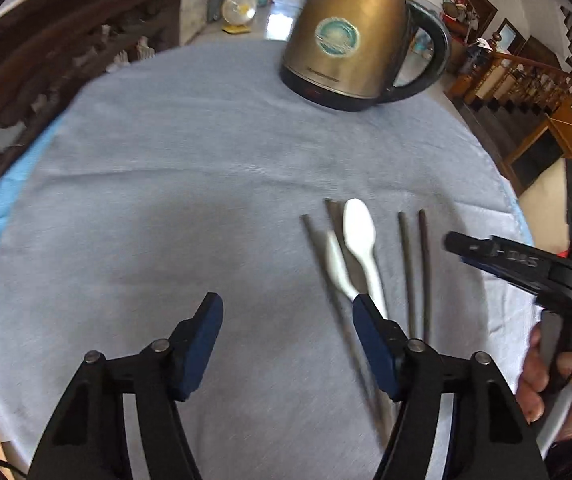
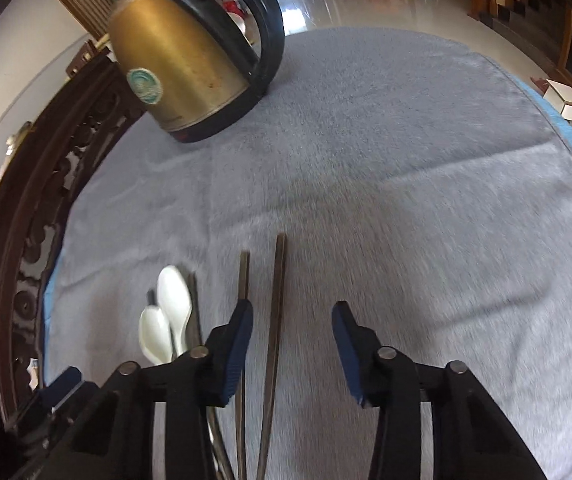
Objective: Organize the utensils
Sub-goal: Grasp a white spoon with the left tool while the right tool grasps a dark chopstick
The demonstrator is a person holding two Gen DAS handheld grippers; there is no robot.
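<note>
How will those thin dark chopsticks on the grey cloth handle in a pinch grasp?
The thin dark chopsticks look straight and rigid, so probably stiff and light. Their narrow, squarish sticks lie flat on the fuzzy grey cloth, so rolling seems unlikely, but they may pivot or slip between the pads if pinched off-centre.

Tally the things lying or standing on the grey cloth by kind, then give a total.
Dark chopsticks: 4 (first pair, second pair)
White spoons: 2 (larger, smaller)
Gold kettle: 1
Total: 7
</note>
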